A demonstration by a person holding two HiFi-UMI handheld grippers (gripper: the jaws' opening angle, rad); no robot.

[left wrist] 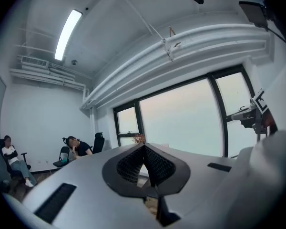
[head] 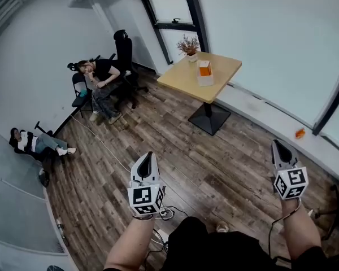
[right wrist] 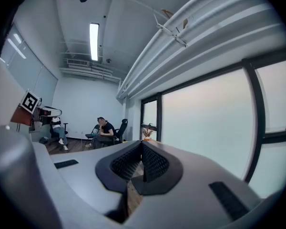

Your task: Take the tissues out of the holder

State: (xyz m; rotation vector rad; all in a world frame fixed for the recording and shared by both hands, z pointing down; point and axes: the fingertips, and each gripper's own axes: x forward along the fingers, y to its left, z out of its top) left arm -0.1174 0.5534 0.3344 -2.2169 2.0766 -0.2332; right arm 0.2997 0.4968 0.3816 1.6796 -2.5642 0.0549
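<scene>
While the head view laid the whole room out below me, it alone showed the tissue holder [head: 204, 72], standing on the wooden table [head: 179, 77] near a pot of dried plant [head: 188, 46]. The two gripper views looked toward the windows [left wrist: 186, 123] and ceiling pipes instead; there my own jaws covered the tabletop, and I saw only the plant's top above their tips. Each of those views also caught the other gripper's marker cube at its edge. Two people sat by the far wall, one in black on a chair [head: 100, 79], another lower left [head: 38, 143]. Bare plank floor [head: 214, 162] lay between me and the table. The left gripper [head: 148, 157] and the right gripper [head: 278, 145] had their jaws pressed together on nothing, both held well short of the holder.
</scene>
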